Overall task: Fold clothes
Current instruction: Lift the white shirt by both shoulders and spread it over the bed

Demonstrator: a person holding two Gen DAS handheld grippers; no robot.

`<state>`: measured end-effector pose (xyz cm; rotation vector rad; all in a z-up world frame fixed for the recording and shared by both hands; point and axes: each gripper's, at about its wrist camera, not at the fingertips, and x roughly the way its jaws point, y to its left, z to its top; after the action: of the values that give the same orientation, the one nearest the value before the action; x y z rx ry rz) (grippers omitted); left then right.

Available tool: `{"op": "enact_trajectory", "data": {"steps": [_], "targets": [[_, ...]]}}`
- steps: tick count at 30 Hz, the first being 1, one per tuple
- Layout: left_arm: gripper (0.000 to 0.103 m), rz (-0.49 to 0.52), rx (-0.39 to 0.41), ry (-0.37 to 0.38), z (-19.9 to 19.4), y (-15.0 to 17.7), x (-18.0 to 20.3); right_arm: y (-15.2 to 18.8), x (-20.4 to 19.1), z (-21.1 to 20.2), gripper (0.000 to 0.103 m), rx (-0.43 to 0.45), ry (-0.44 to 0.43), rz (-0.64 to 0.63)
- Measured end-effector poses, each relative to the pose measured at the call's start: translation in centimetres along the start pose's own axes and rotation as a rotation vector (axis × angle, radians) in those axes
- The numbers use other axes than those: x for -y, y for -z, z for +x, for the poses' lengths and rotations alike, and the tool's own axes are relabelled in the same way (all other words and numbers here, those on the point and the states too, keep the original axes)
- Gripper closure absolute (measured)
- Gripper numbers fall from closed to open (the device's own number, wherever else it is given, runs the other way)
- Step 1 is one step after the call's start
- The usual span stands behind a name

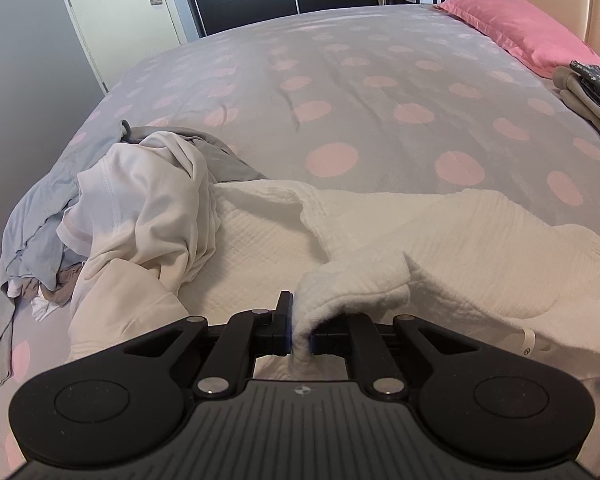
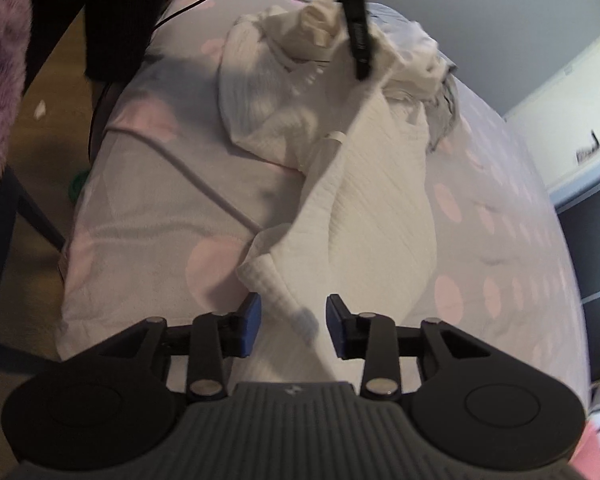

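Left gripper (image 1: 300,340) pinches a white waffle garment's (image 1: 480,248) near edge on the bed (image 1: 380,80), anchoring it; right gripper (image 2: 293,324), half open, straddles another corner unclamped.

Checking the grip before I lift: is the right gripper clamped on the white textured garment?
No, the right gripper has its blue pads apart, with the white textured garment lying loose between them.
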<state>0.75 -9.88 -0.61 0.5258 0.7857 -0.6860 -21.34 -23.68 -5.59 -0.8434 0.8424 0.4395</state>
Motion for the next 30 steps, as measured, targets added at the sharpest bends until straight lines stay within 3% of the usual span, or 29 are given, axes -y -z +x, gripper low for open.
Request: {"op": "enact_trajectory", "data": {"steps": [10, 11, 12, 13, 17, 22, 30], "targets": [[0.097, 0.006, -0.001, 0.007, 0.0, 0.1, -0.1, -0.6, -0.6, 3.5, 0.066, -0.091, 0.022, -0.154], [0.097, 0.005, -0.001, 0.008, 0.0, 0.1, -0.1, -0.5, -0.6, 3.7, 0.068, -0.092, 0.025, -0.155], [0.097, 0.005, -0.001, 0.009, 0.1, 0.1, -0.2, -0.4, -0.7, 3.8, 0.081, -0.090, 0.030, -0.152], [0.097, 0.004, -0.001, 0.010, 0.1, 0.1, -0.2, -0.3, -0.7, 3.9, 0.088, -0.090, 0.038, -0.146], [0.097, 0.006, 0.009, 0.013, -0.1, 0.0, -0.2, 0.0, -0.1, 3.7, 0.095, -0.082, 0.065, -0.110], [0.097, -0.006, 0.056, 0.014, -1.3, -0.5, -0.4, -0.2, 2.9, 1.6, 0.096, 0.004, 0.095, 0.119], [0.099, -0.081, 0.218, 0.046, -6.9, -1.8, -1.4, 0.6, 9.2, -5.2, 0.097, 0.113, 0.447, 0.618]]}}
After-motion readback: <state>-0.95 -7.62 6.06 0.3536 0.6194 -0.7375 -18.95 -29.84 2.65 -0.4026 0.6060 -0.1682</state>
